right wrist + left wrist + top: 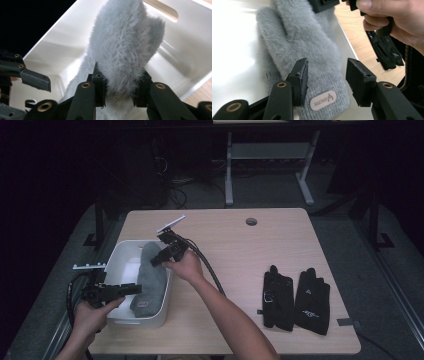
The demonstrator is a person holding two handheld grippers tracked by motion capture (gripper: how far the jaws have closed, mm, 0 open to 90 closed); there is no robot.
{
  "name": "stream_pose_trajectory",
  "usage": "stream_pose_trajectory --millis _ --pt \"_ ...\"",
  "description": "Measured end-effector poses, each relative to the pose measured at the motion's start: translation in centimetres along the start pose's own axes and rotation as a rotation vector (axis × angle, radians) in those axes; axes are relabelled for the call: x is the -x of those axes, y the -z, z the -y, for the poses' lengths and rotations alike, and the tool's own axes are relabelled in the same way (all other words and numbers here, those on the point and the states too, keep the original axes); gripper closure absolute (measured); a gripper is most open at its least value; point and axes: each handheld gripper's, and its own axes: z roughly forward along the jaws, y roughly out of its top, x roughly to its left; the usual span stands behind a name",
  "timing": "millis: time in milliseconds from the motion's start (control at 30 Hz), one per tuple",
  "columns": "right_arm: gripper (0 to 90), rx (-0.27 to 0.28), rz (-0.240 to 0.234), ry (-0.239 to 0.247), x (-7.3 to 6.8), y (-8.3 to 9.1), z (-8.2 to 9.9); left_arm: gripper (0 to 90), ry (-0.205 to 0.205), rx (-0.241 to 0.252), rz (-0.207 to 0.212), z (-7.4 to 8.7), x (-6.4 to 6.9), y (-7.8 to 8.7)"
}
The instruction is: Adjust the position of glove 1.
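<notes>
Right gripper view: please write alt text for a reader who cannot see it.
The right gripper clamps its two black jaws on a fluffy grey mitten over an open white bin. The left gripper juts in from the left edge.

Wooden table: white bin left, 2 black gloves right.

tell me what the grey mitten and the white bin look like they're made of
Grey mitten: fuzzy plush fabric, probably fleece or faux fur, judging by the long nap; the cuff is ribbed knit with a pale sewn-on label. White bin: likely moulded plastic, smooth and slightly glossy with a cut-out handle.
</notes>
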Motion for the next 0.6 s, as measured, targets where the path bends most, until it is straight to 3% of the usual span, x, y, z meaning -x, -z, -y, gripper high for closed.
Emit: stream_pose_trajectory --millis 200,300,600 --pt "58.6 -0.019 0.068 0.033 0.0 0.2 0.1 49.3 0.015 -0.001 -0.013 -0.1 -0.5 0.0" --pt "51.5 0.000 0.094 0.030 -0.1 0.6 0.0 48.8 0.018 0.001 -0.015 -0.1 -0.5 0.0" --pt "49.2 0.048 0.114 0.023 0.0 2.1 -0.2 47.7 0.012 0.004 -0.027 -0.3 -0.3 0.0"
